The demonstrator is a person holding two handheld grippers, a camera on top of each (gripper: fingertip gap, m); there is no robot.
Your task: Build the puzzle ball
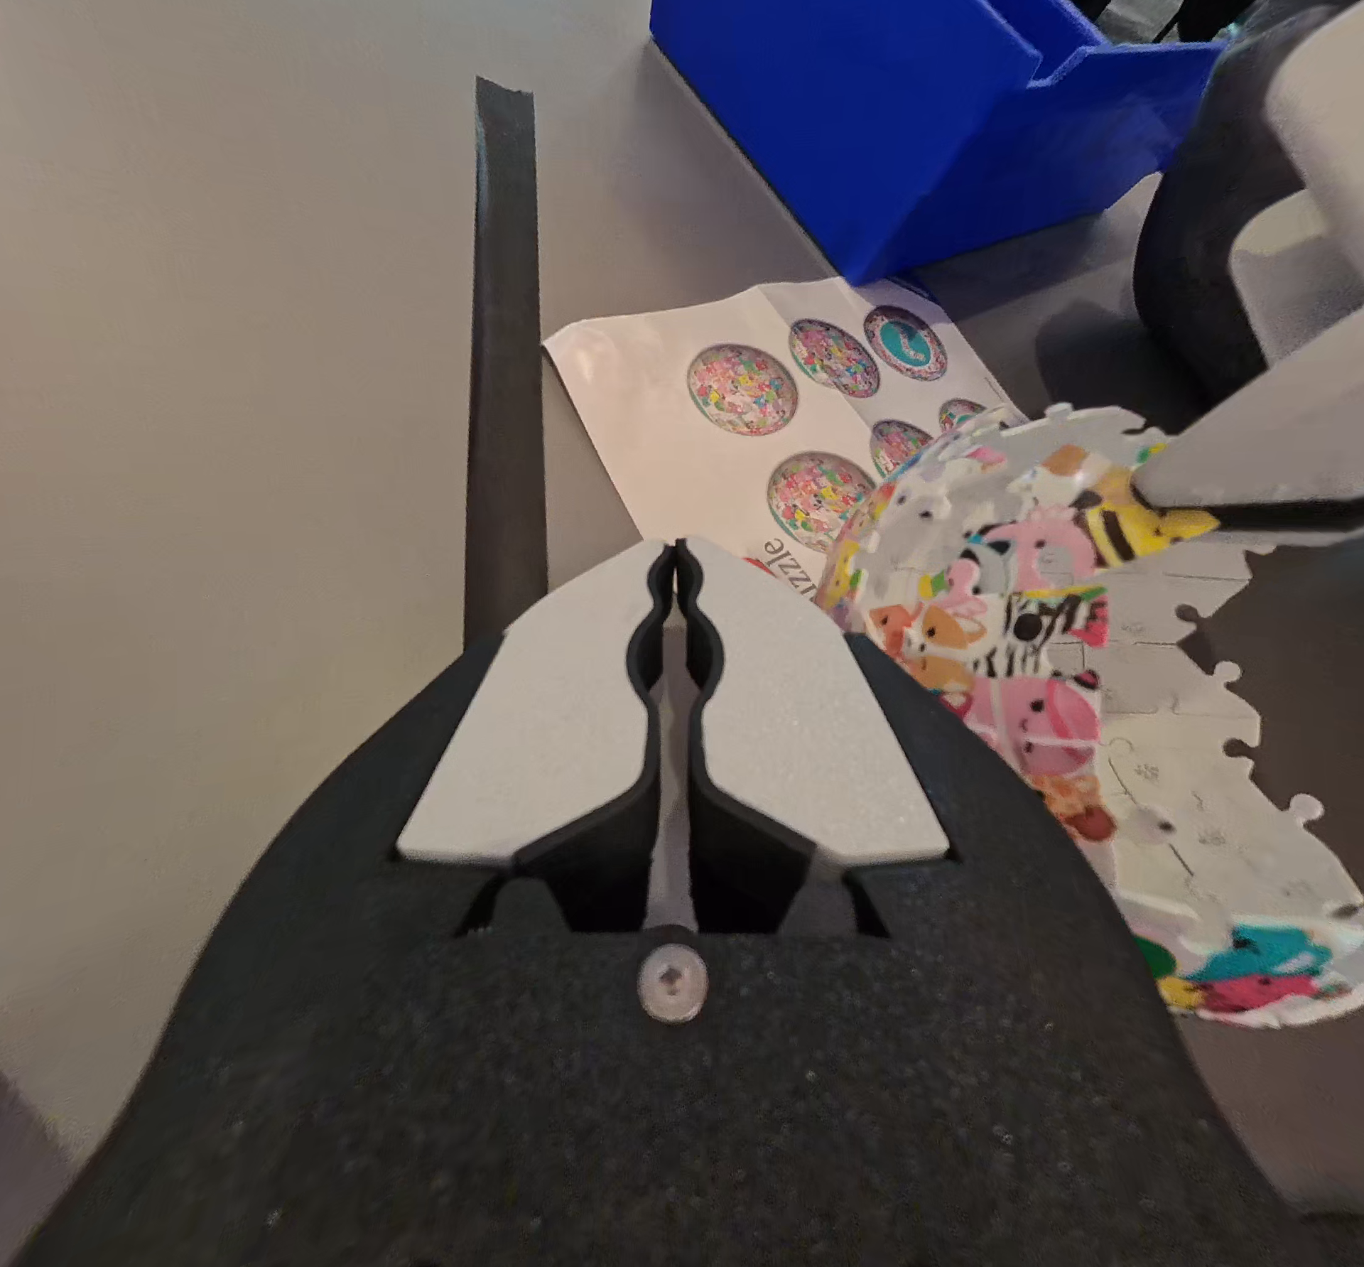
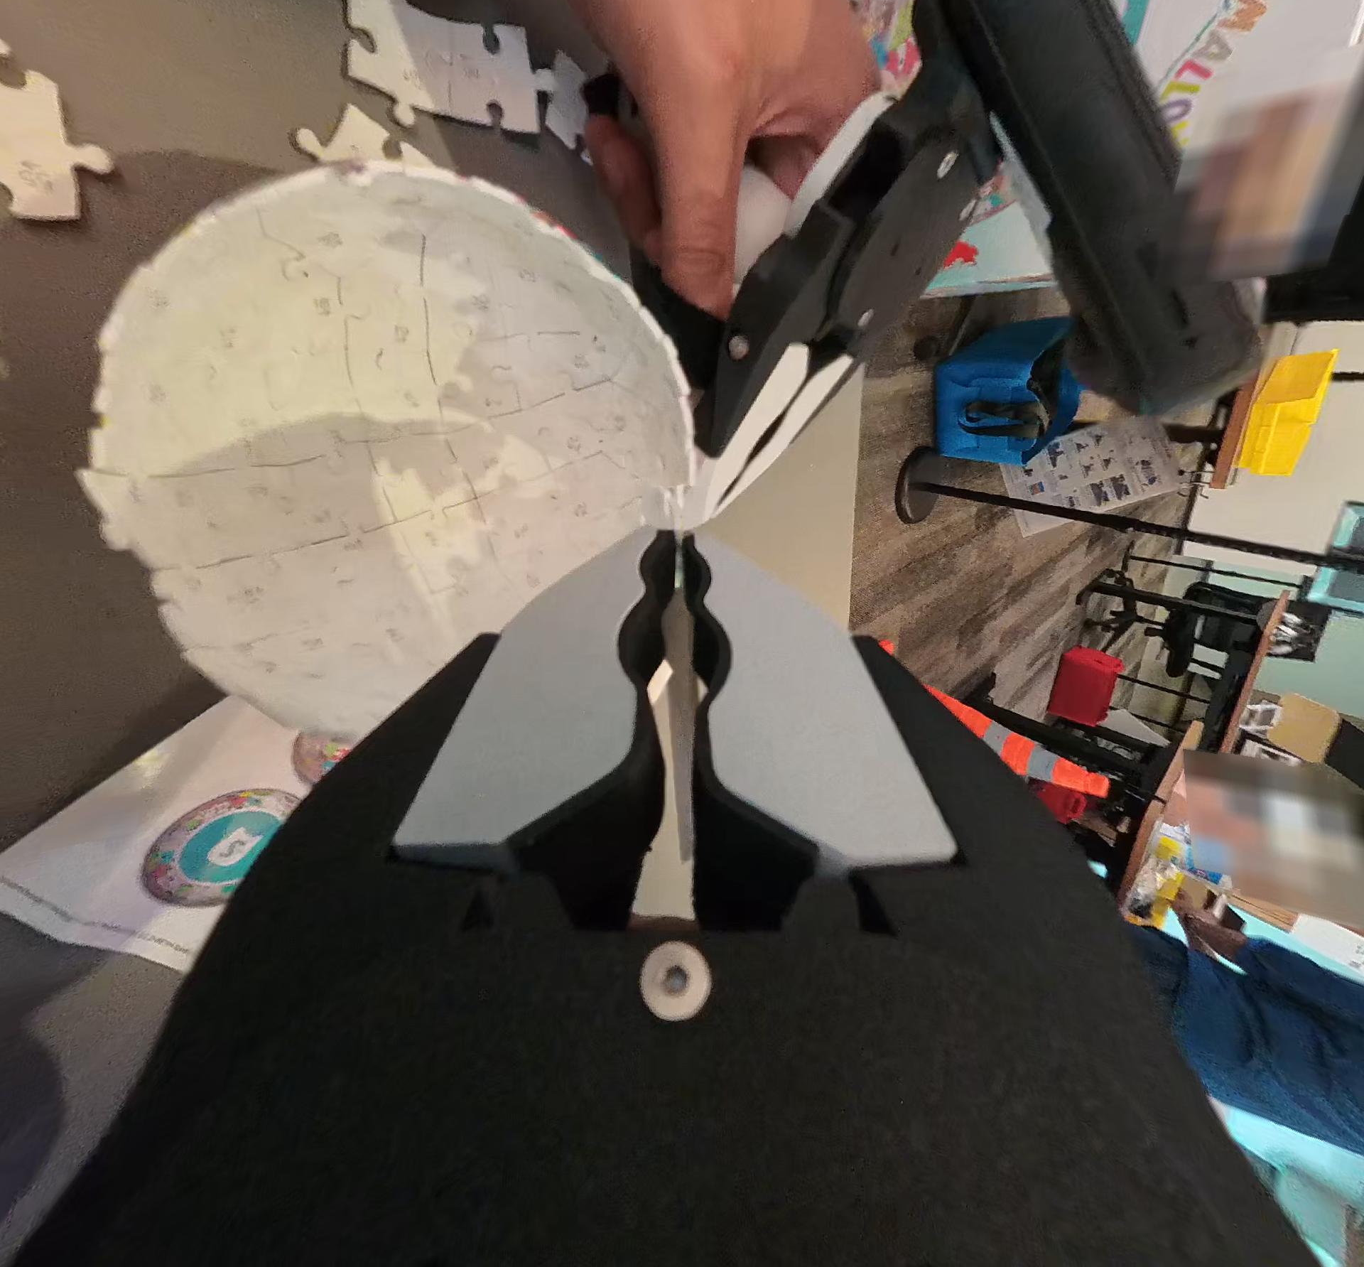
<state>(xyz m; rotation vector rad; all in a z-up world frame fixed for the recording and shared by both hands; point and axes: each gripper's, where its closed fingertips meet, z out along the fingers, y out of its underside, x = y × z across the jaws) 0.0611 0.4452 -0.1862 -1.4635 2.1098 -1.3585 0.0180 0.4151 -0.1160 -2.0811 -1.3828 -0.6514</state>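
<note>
Left gripper [image 1: 675, 551]: two fingers pressed together at the tips, nothing between them, poised above the grey worktop [image 1: 221, 345]. In the right wrist view, gripped by one hand [image 2: 723, 87], tips close to the shell's rim.

Right gripper [image 2: 677, 537]: two fingers clamped tight on the rim of the puzzle ball [image 1: 1033, 641], a thin edge of it visible in the slot between them.

One puzzle ball, only partly built: a single curved shell of joined pieces, lifted off the worktop and tilted. Printed cartoon animals on the outer face, plain white with faint seams on the inner face, ragged tabs along the open edge. Just to the right of the left gripper's tips, not touching them.

Beneath and behind the shell, one instruction sheet [image 1: 664, 434] lying flat, with six pictured balls showing, some partly covered by the shell.

One blue bin [image 1: 886, 87] at the far side of the sheet, close to its corner.

One strip of black tape [image 1: 505, 345] stuck straight along the worktop, left of the sheet.

Beyond the shell, white side up: one joined strip of pieces [image 2: 457, 72], plus two loose pieces, one [image 2: 37, 154] at the left edge and one [image 2: 354, 139] half hidden by the shell. Exact count within the strip hard to tell.
</note>
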